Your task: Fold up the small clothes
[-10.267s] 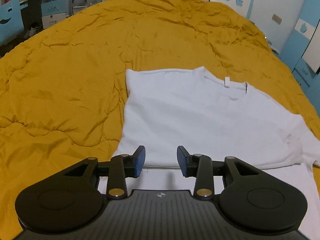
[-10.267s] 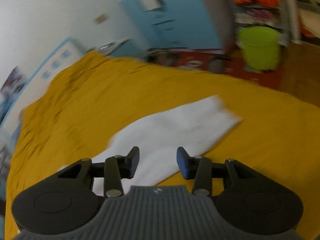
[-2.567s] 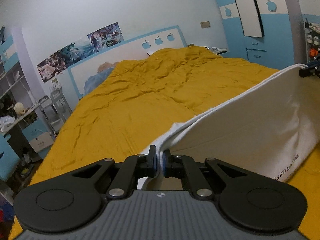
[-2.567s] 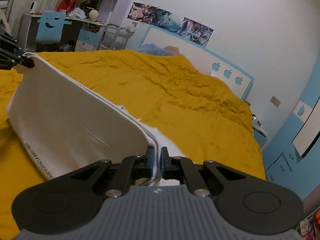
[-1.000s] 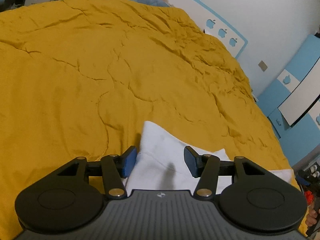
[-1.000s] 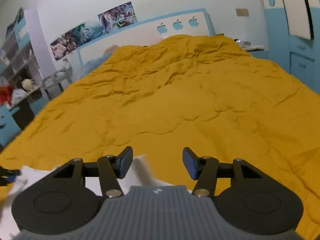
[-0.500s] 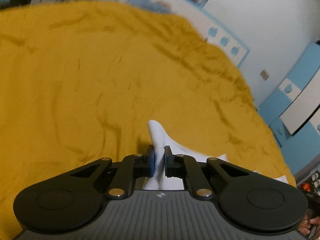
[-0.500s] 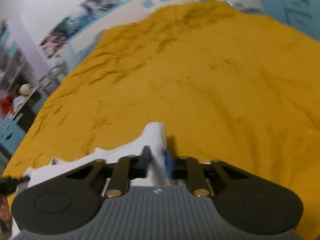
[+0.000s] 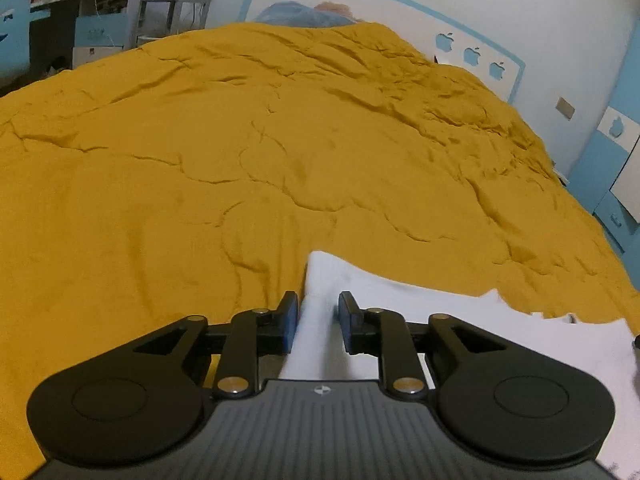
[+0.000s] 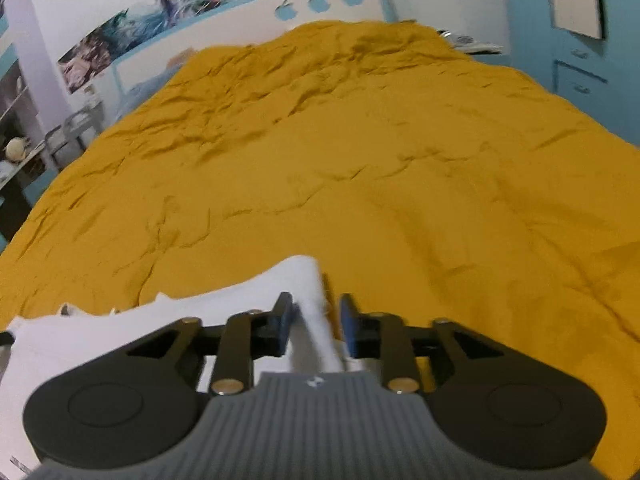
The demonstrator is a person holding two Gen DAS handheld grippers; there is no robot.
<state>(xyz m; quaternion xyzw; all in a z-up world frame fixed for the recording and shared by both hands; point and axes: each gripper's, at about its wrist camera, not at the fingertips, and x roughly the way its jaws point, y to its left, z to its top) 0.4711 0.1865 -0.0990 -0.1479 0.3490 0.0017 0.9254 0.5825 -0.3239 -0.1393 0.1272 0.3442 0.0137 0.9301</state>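
Note:
A folded white T-shirt (image 9: 460, 320) lies on the orange bedspread (image 9: 280, 152). In the left wrist view its far left corner sticks up between the blue pads of my left gripper (image 9: 318, 322), whose jaws stand apart and do not pinch the cloth. In the right wrist view the shirt (image 10: 120, 336) spreads to the left, and its far right corner rises between the fingers of my right gripper (image 10: 316, 322), also apart from the cloth.
The orange bedspread (image 10: 360, 160) stretches far ahead to a white and blue headboard (image 10: 320, 4). A desk and shelves (image 9: 80, 20) stand at the far left. Blue cabinets (image 10: 580, 60) stand at the right.
Half a second ago both grippers were shut on the shirt's far corners. Now both have opened and the corners stand loose between the jaws.

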